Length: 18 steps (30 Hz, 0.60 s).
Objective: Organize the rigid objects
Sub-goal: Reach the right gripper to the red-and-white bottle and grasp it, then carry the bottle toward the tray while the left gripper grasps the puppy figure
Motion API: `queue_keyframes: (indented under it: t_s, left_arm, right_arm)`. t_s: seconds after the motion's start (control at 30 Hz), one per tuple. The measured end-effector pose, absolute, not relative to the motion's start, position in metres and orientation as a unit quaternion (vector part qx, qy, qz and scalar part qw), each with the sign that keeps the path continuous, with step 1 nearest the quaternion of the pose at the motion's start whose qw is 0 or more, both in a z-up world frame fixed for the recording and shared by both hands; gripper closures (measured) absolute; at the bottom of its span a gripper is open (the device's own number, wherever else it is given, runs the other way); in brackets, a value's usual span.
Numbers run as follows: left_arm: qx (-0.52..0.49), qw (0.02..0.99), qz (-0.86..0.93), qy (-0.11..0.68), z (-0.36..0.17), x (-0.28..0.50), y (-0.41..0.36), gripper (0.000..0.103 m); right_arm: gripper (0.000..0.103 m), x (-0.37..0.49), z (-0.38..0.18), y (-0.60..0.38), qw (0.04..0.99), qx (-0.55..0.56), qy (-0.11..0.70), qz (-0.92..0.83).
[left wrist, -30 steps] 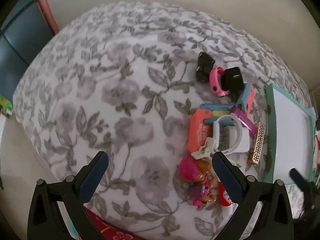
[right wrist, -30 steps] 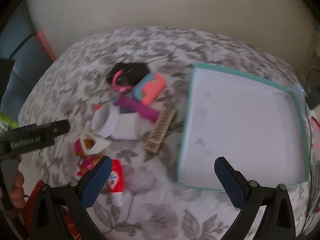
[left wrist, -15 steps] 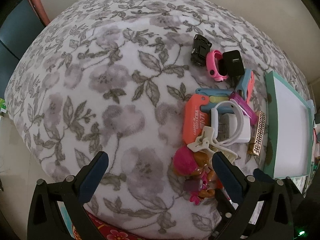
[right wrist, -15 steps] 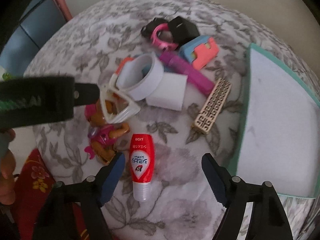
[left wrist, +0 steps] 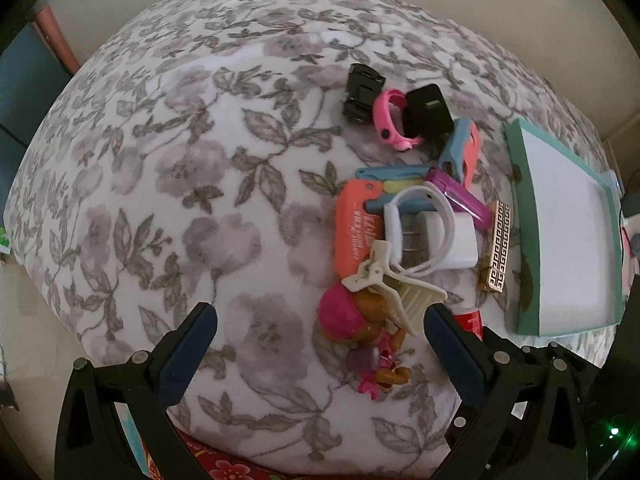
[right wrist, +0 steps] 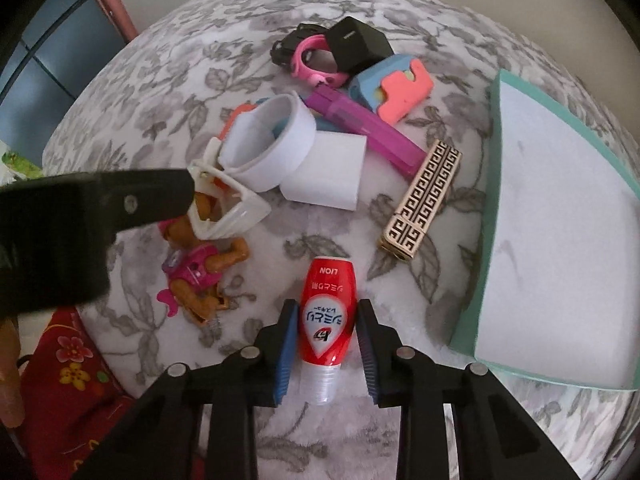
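Now my right claw [right wrist: 326, 354] has narrowed from wide open around the red bottle [right wrist: 326, 322], pads beside it, grip unconfirmed, near the tabletop's front edge. Left claw [left wrist: 320, 356] stays wide, empty. Teal tray [right wrist: 494, 184] waits at the right edge.

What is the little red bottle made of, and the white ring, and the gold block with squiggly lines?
Red bottle: looks like glossy plastic, with a shiny printed wrap and a see-through cap. White ring: probably a tape roll, matte and papery or foamy; hard to tell. Gold block: maybe metal or coated plastic, with a raised maze pattern and a dull gold sheen.
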State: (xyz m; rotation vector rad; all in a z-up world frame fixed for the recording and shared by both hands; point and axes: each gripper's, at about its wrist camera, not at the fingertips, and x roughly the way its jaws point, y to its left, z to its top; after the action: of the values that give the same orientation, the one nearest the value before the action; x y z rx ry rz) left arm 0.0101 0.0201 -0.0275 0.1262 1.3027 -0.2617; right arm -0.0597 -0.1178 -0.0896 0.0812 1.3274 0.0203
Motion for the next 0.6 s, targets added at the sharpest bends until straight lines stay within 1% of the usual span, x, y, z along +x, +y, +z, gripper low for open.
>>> queue_keyframes:
  t_s: [0.13, 0.23, 0.4, 0.53, 0.6]
  left_arm:
    - [0.074, 0.776, -0.125, 0.613, -0.029, 0.01, 0.015, 0.0]
    - [0.083, 0.774, -0.133, 0.613, -0.03, 0.009, 0.01, 0.0]
    - [0.093, 0.772, -0.144, 0.612, -0.036, 0.007, -0.007, 0.0]
    - [0.119, 0.753, -0.148, 0.63, -0.048, 0.008, -0.022, 0.0]
    - [0.133, 0.743, -0.152, 0.638, -0.056, 0.007, -0.031, 0.002]
  right_arm:
    - [0.072, -0.06, -0.091, -0.125, 0.784, 0.052, 0.619, 0.008]
    - [0.072, -0.07, -0.082, -0.14, 0.785, 0.069, 0.615, -0.001]
    - [0.072, -0.081, -0.055, -0.162, 0.803, 0.102, 0.587, -0.01]
    - [0.072, -0.091, -0.036, -0.184, 0.815, 0.133, 0.563, -0.037]
    - [0.072, -0.094, -0.033, -0.195, 0.814, 0.149, 0.559, -0.052]
